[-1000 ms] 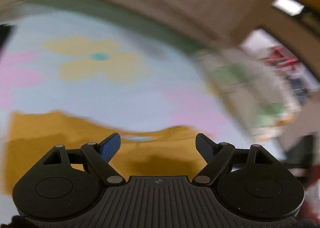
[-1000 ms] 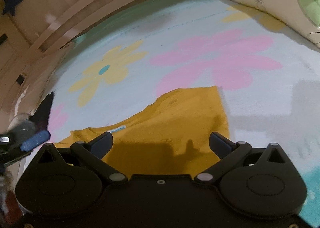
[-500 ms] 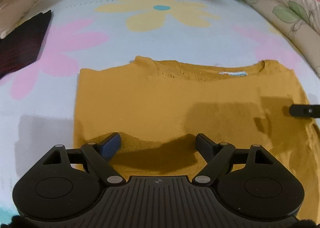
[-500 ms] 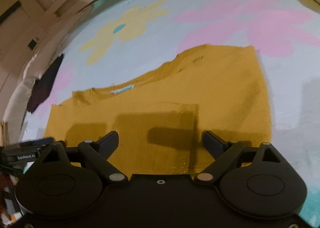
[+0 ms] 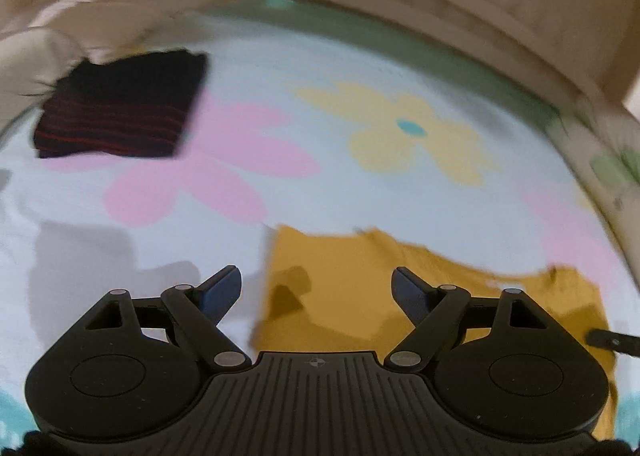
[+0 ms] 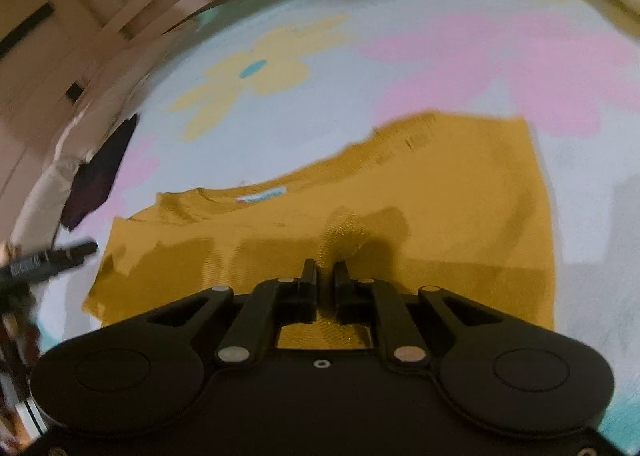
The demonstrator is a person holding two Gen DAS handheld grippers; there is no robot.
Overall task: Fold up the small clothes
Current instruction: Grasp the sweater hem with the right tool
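Nearest the right camera, the right hand-held gripper [image 6: 326, 276] has just closed, pinching a raised fold of the mustard shirt [image 6: 440, 216] spread on the flowered bedsheet [image 6: 400, 88]. At the shirt's left edge the left hand-held gripper [image 5: 316, 288] stands wide open, empty. Farther back, the neck label [image 6: 262, 195] is too blurred to read, and a dark striped garment [image 5: 120, 112] lies folded.

Both views are lit warm and rather dim, with motion blur everywhere. Grey shadows fall on the pale bed cover [image 5: 360, 192] and dark ones on the yellow shirt [image 6: 440, 192]. Fisheye bends the edges strongly.
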